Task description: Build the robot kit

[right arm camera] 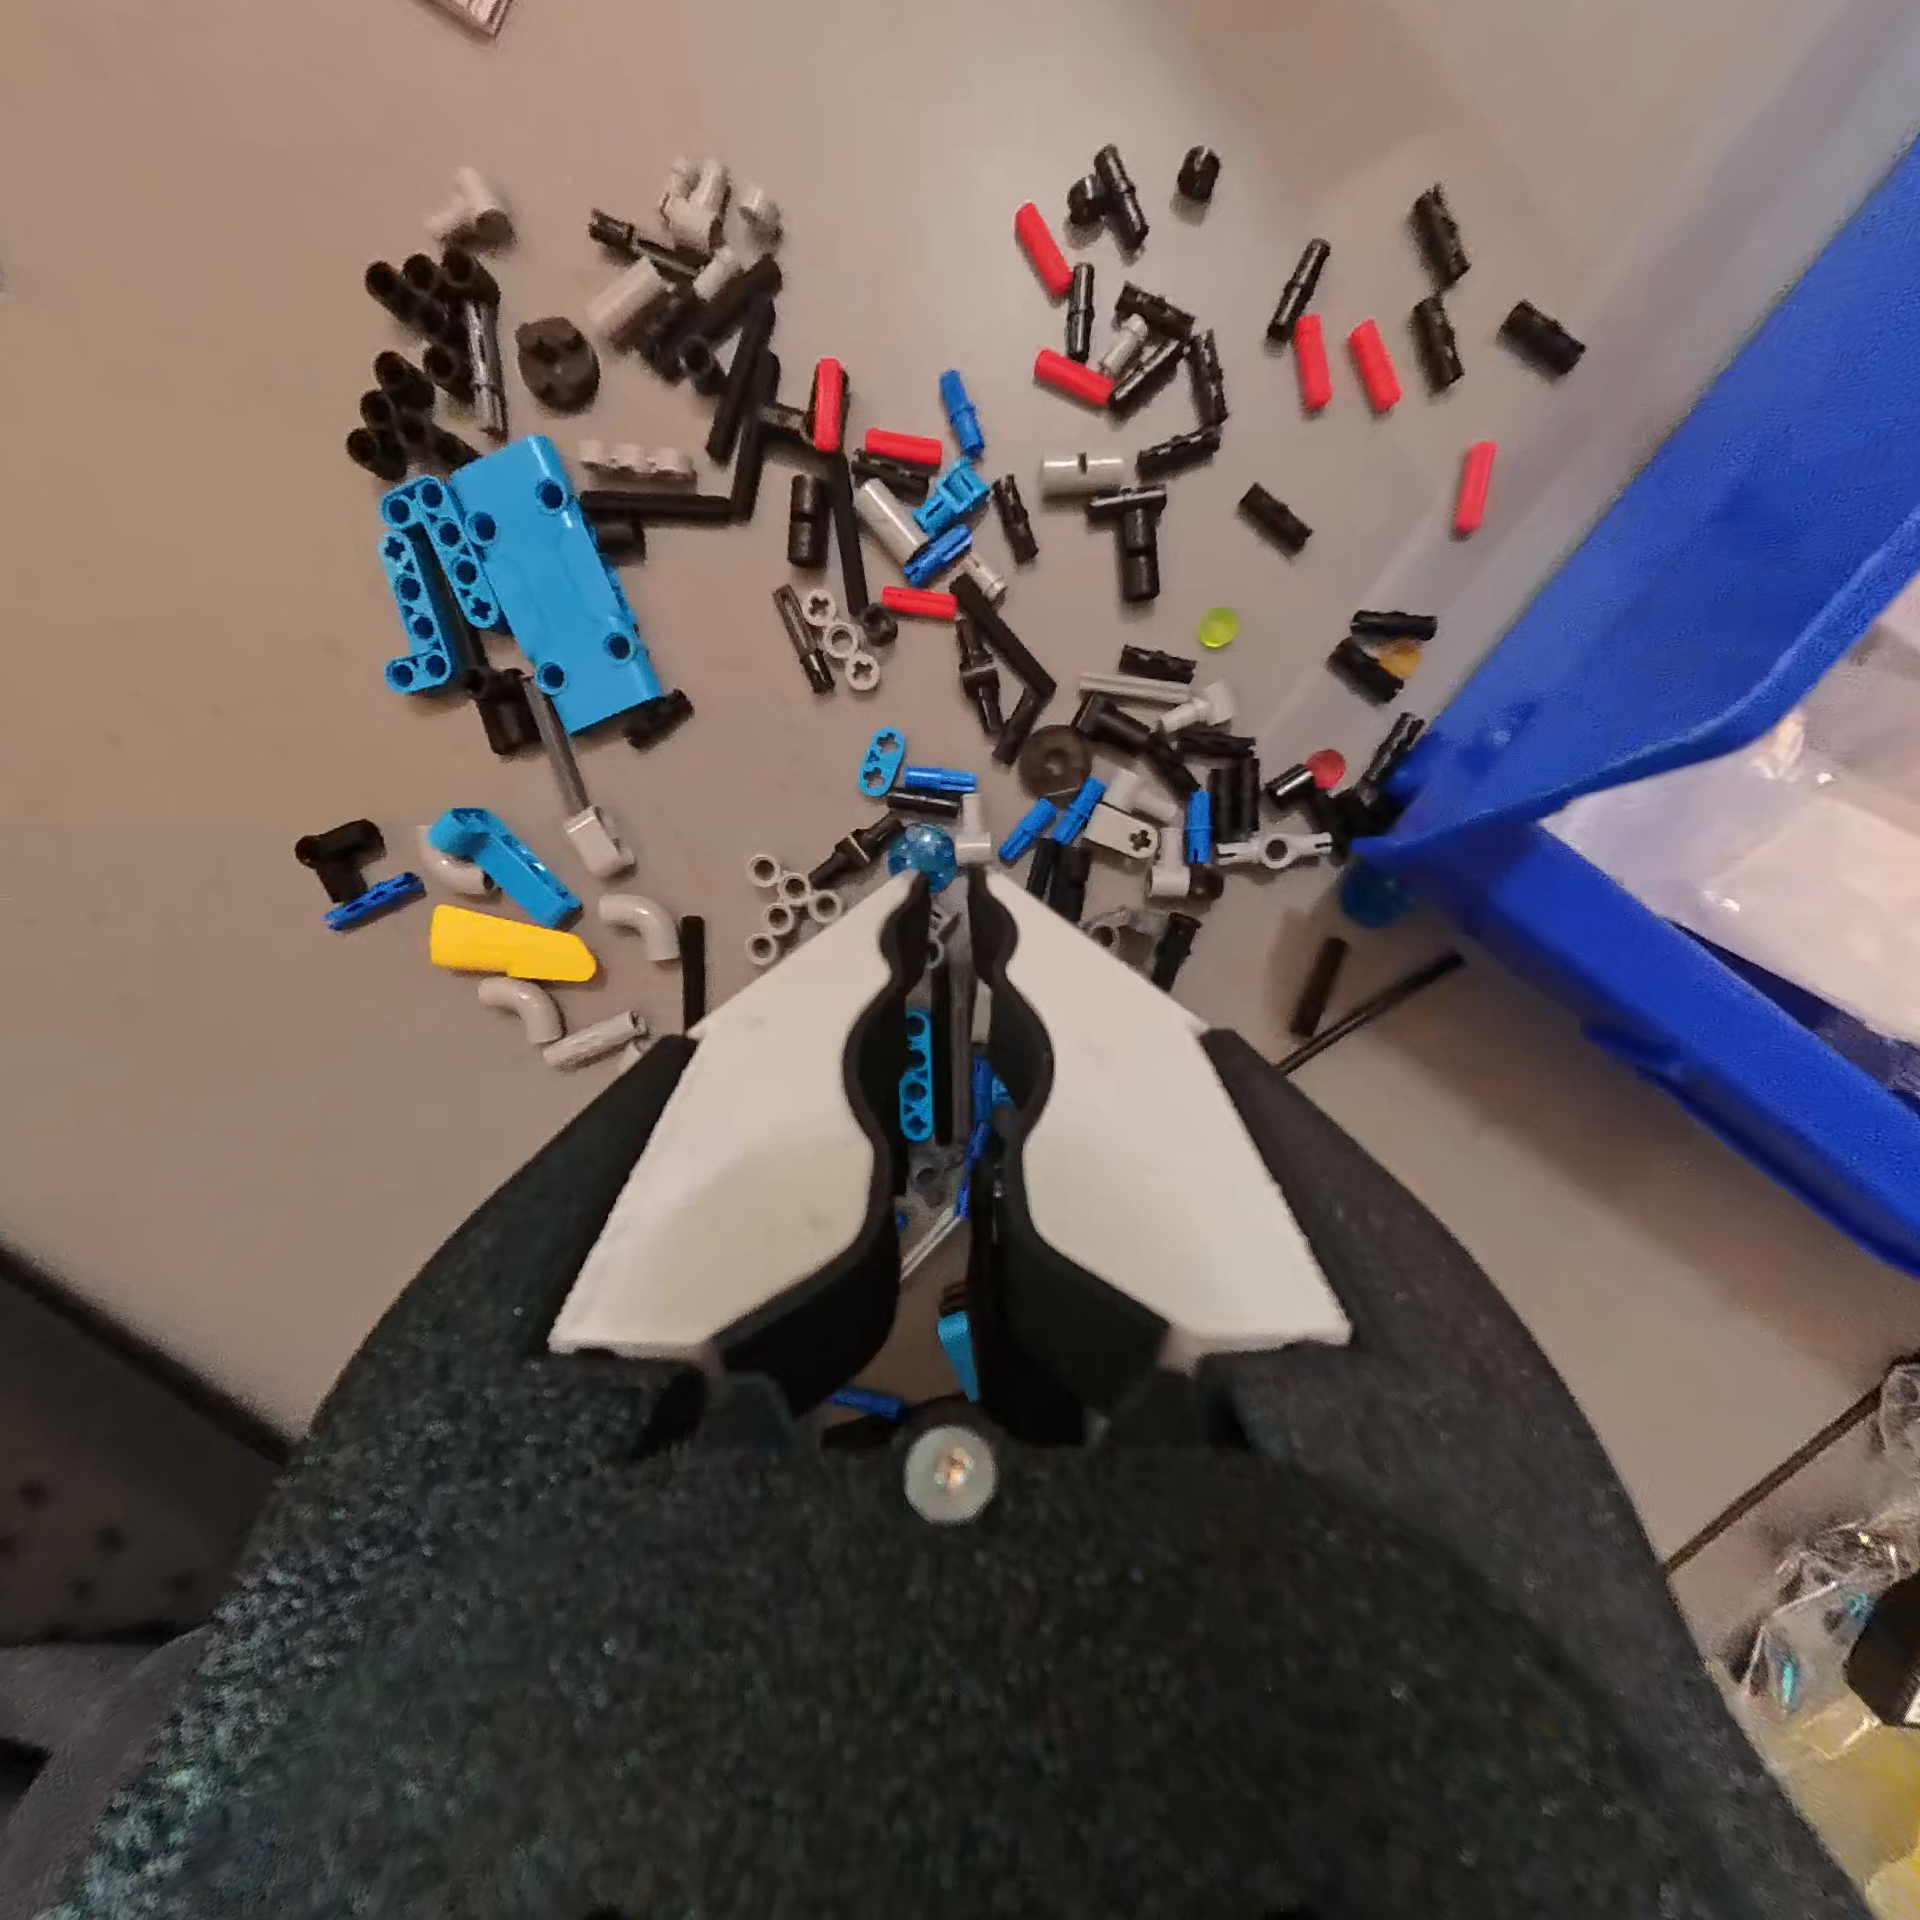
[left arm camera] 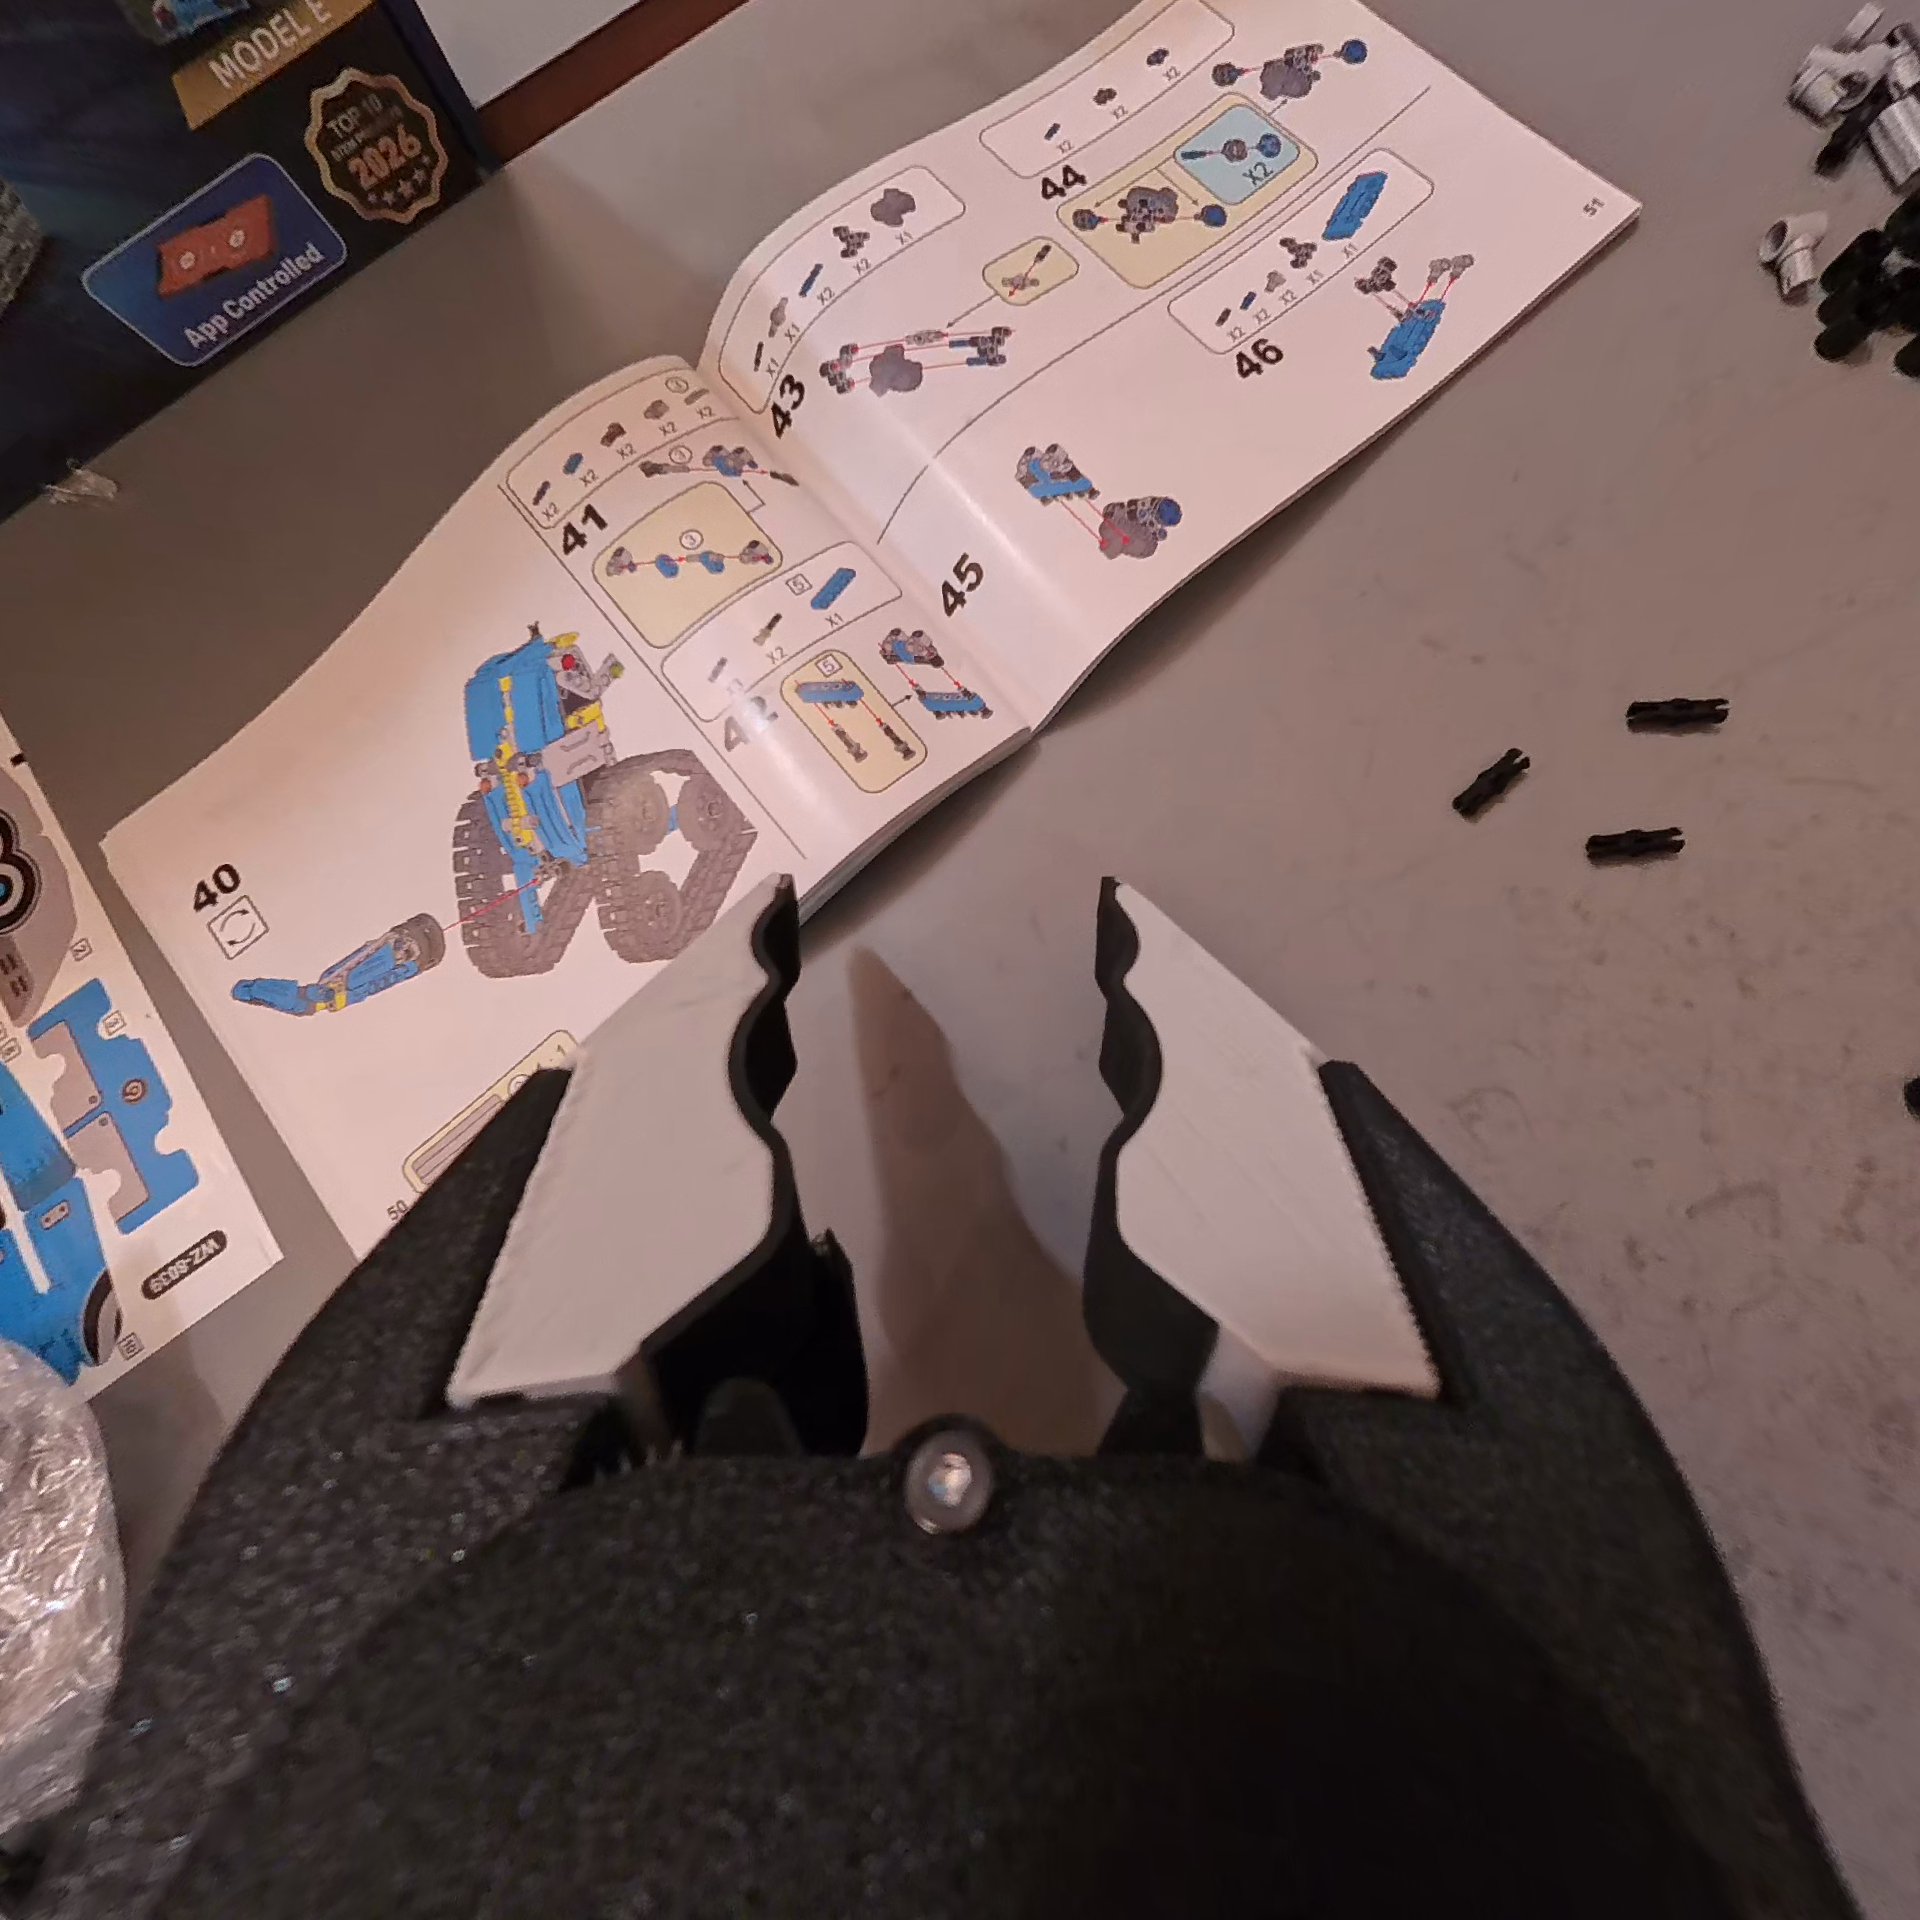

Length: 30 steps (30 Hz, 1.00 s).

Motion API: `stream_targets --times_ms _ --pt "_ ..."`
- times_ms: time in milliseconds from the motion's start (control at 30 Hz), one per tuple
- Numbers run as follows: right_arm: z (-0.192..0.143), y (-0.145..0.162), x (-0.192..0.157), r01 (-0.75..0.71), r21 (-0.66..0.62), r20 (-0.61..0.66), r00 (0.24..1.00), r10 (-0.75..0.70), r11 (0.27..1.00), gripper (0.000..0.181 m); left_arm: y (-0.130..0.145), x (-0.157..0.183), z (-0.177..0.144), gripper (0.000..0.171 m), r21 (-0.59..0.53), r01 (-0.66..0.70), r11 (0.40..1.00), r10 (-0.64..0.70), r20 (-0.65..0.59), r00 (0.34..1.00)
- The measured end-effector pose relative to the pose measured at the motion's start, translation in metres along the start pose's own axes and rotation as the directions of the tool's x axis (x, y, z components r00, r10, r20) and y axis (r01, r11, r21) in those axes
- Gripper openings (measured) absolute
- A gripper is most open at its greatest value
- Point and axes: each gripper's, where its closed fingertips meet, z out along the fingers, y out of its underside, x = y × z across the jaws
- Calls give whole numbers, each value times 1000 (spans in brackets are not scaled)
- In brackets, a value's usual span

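Left gripper [left arm camera: 948,914]: fingers spread wide, nothing between them, hovering over bare grey table [left arm camera: 1558,1195]. Open instruction booklet [left arm camera: 883,468] lies ahead and to its left, the near corner just beside the left fingertip. Three loose black pins [left arm camera: 1634,844] sit off to its right, well apart. Sticker sheet [left arm camera: 83,1091] far left; dark product box [left arm camera: 208,208] beyond the booklet.

Right gripper [right arm camera: 948,883]: fingers nearly pressed together; a translucent blue ball piece [right arm camera: 922,854] sits right at the tips, and I cannot tell whether it is pinched or only touched. Between the fingers, lower down, blue and grey beam parts show; held or merely lying on the table below, cannot tell. Scatter of small building-set parts [right arm camera: 935,499] fans out ahead. Large blue panel [right arm camera: 561,582] ahead-left, long axis running away from the gripper, leaning left. Yellow wedge piece [right arm camera: 509,943] close left, long axis crosswise. Blue bin [right arm camera: 1662,623] to the right.

Handling, judged: ball piece is light, hard, smooth plastic and round, so likely to roll or squirt out; best pinched across its middle. Round, so no clear long axis.
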Motion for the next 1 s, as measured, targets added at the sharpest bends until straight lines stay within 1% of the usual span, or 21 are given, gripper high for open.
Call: stream_targets --times_ms 67,167,233,267,333,367,433,567,633,767,833,867,933,1000 --pt "1 4 5 -6 -20 -24 1000 6 1000 7 1 0 0 57 -3 -4 1000 4 2 1000" --pt "6 8 3 -9 -39 -7 1000 9 999 8 -1 1 -1 57 1 -7 1000 7 2 1000" --pt "9 10 6 -12 -57 -21 1000 11 998 14 0 0 0 57 -2 -5 1000 5 2 1000" --pt "10 10 3 -14 -62 -8 1000 13 998 14 1 0 0 57 -4 -6 1000 6 3 1000" --pt "12 7 -12 12 -55 61 998 -9 998 13 0 0 -1 57 -3 -10 1000 10 6 1000" --pt "13 6 -14 31 -56 57 998 -28 998 13 0 0 -1 57 -1 -10 1000 10 4 1000" --pt "12 7 -5 43 -69 -11 999 -44 997 13 0 1 0 57 -3 -8 1000 8 2 1000" --pt "4 2 23 -18 -15 -115 993 16 1000 13 0 0 -1 57 -3 -10 1000 10 3 1000" --pt "2 3 34 -26 -10 -166 986 24 1000 12 0 1 0 57 -2 -12 1000 12 0 1000" --pt "-1 13 44 -49 -34 -201 979 41 998 9 2 1 0 57 -11 -18 1000 18 5 1000" --pt "-3 14 45 -68 -19 -193 979 63 998 10 0 2 0 57 -6 -16 1000 16 2 1000" --pt "-3 14 43 -73 -8 -174 982 70 997 10 1 2 0 57 -8 -15 1000 15 -1 1000" --pt "-3 13 36 -64 5 -123 990 64 998 16 3 2 1 57 -16 -16 1000 16 0 1000" --pt "-3 14 40 -63 6 -145 987 63 998 16 3 2 1 57 -19 -21 1000 21 1 1000"
